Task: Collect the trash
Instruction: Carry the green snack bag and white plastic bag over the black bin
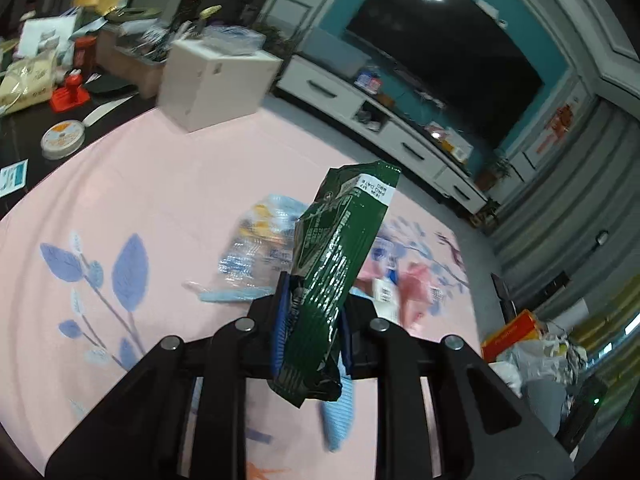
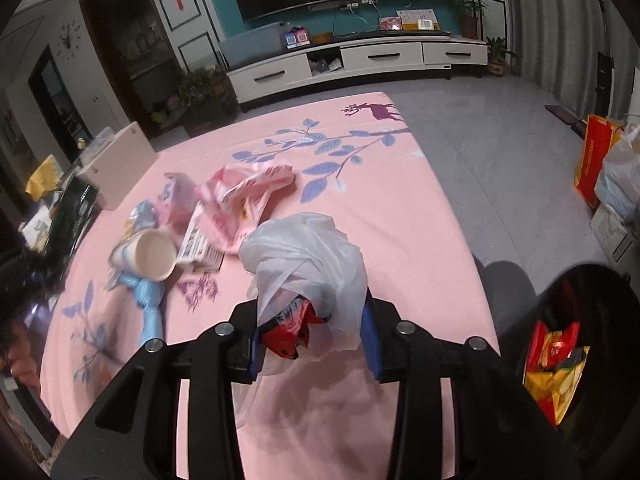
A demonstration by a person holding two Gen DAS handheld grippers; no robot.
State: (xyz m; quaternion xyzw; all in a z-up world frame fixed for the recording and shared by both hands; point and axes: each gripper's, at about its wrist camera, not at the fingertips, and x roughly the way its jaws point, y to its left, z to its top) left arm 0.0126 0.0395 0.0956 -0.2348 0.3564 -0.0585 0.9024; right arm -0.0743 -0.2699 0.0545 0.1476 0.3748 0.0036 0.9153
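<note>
My left gripper (image 1: 312, 320) is shut on a green foil wrapper (image 1: 336, 264) and holds it upright above the pink tablecloth (image 1: 160, 200). My right gripper (image 2: 314, 336) is closed on a white plastic bag (image 2: 308, 256) with a red wrapper (image 2: 288, 332) inside it, just above the cloth. On the table lie a paper cup (image 2: 152, 254) on its side, pink packaging (image 2: 240, 196), a blue cloth (image 2: 148, 300) and a clear printed wrapper (image 1: 256, 240). A black bin (image 2: 576, 344) at the right holds red and yellow wrappers.
A white box (image 1: 212, 84) stands at the table's far edge, with a cluttered dark table (image 1: 48, 80) beyond it. A TV stand (image 2: 352, 60) runs along the far wall. Bags (image 2: 608, 168) sit on the floor at the right.
</note>
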